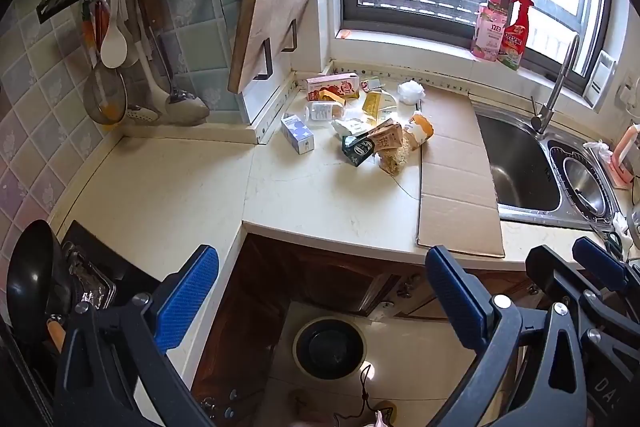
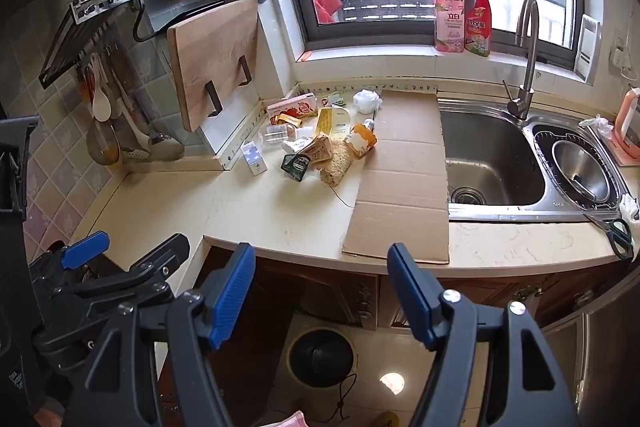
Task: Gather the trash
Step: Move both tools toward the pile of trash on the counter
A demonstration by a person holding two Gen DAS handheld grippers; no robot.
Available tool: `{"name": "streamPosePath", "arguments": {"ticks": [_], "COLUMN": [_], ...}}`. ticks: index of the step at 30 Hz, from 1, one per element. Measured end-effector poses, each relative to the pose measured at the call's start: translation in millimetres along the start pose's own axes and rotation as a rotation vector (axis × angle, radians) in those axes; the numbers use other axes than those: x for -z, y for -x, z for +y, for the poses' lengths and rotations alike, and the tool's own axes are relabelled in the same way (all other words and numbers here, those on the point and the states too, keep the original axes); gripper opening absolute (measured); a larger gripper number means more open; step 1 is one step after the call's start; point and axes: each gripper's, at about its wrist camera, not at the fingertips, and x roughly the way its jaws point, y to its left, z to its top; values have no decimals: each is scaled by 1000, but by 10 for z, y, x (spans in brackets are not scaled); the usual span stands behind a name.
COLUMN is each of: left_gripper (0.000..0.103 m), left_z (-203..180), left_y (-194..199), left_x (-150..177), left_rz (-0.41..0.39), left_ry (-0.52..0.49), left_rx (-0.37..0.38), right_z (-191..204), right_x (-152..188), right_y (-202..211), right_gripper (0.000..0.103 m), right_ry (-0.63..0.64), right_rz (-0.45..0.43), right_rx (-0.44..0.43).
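A heap of trash (image 1: 360,123) (image 2: 320,139) lies at the back of the cream countertop: small cartons, wrappers, a crumpled white wad (image 1: 411,91) and an orange packet (image 1: 422,127). A flattened cardboard sheet (image 1: 456,171) (image 2: 404,179) lies beside it, reaching the counter's front edge. On the floor below stands a round black bin (image 1: 329,347) (image 2: 321,355). My left gripper (image 1: 320,291) hangs open over the floor in front of the counter, nothing between its blue pads. My right gripper (image 2: 322,291) is open and empty too, level with it and to its right.
A steel sink (image 2: 492,163) with a tall faucet (image 2: 526,67) lies right of the cardboard. Green-handled scissors (image 2: 616,235) rest by the front edge. A cutting board (image 1: 272,19), hanging utensils (image 1: 120,67) and a black pan (image 1: 32,279) crowd the left. Two bottles (image 2: 464,19) stand on the windowsill.
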Motion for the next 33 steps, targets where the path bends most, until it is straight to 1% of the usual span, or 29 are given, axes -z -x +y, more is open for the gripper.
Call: {"name": "streamPosePath", "arguments": {"ticks": [3,4,6,8,10,18,23,33], "left_gripper": [102,102,102,102,102,102,102,102], "left_z": [-31,-32,-27,10,33,90,108,182], "left_y": [-19,-29,-36,-24,-17,-2,-7,3], "left_x": [-21,-36,-48,-38,-36,-16,-19,-34], "left_rz": [2,3,2,-1,-1,-1,2,5], "left_ry": [0,1,6,19,27,35,35,26], "left_rx": [-2,-3,-8,-9,-8,-6,-8,-3], "right_z": [8,70,83,91,100,134,165,237], "right_x": [-25,8,13,17,18,34,44,35], "right_y": [14,21,27,37,45,38,40,38], "right_gripper": [70,71,73,77,79,79,79,79], "right_ry": [8,17,20,22,24,23,26,31], "right_rz": [-6,-13,-17,-22,-24,-14,-23,-29], "right_rx": [6,10,5,-1,-10,-18,3,17]}}
